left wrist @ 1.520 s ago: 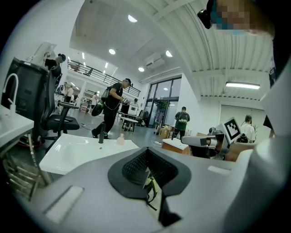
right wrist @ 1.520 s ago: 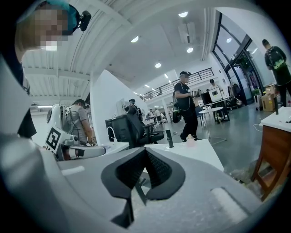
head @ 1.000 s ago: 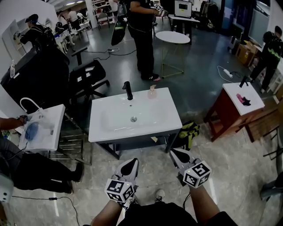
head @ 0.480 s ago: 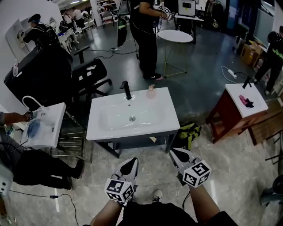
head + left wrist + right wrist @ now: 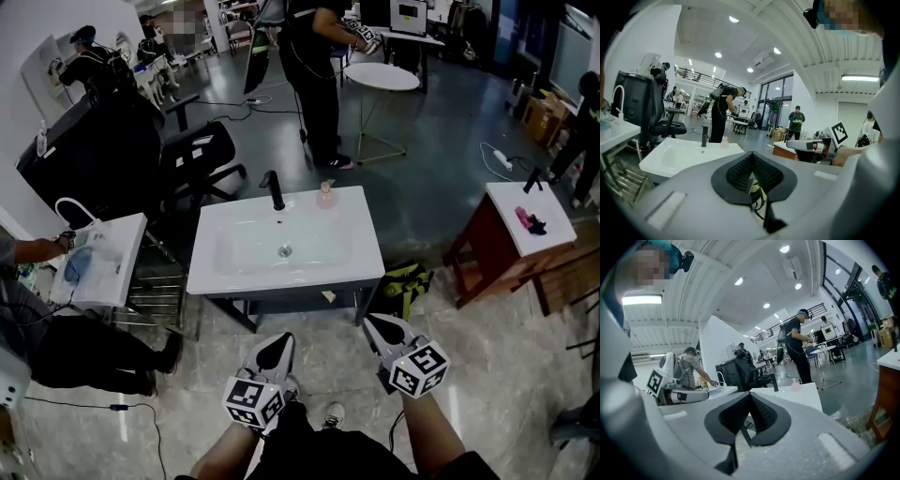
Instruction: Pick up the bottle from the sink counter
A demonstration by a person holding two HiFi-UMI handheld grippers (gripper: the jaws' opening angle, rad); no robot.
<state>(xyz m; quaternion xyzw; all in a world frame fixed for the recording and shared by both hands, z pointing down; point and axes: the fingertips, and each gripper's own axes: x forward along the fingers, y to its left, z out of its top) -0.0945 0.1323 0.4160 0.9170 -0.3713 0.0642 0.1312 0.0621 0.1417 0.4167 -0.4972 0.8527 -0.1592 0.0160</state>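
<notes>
- Two grippers, both empty with jaws pressed together: left gripper and right gripper sit low near the body, well short of the white rectangular sink counter.
- Target: the small translucent pinkish bottle stands upright at the counter's back edge, near the tall black faucet on its right side and not touching it.
- Risk 1: arriving with the jaws like this would just poke the bottle. They need spreading before the reach closes in.
- Risk 2: the bottle sits right at the far rim. A push from the front likely tips it off the back onto the floor. It looks light and narrow, so I'd expect it to topple easily.
- Risk 3: the faucet stands close to the bottle's left. A line in from the left gripper could clip it; the right gripper looks like the cleaner approach.
- Risk 4: the reach runs across the whole basin, so the person must step in. The yellow-green bag on the floor by the counter's front right corner is a trip hazard.
- Around: a person in black clothes beyond the counter, a round white table, a black office chair, a second white sink unit at left, and a red-brown cabinet with white top at right.
- Nothing blocks the path but the basin itself.
</notes>
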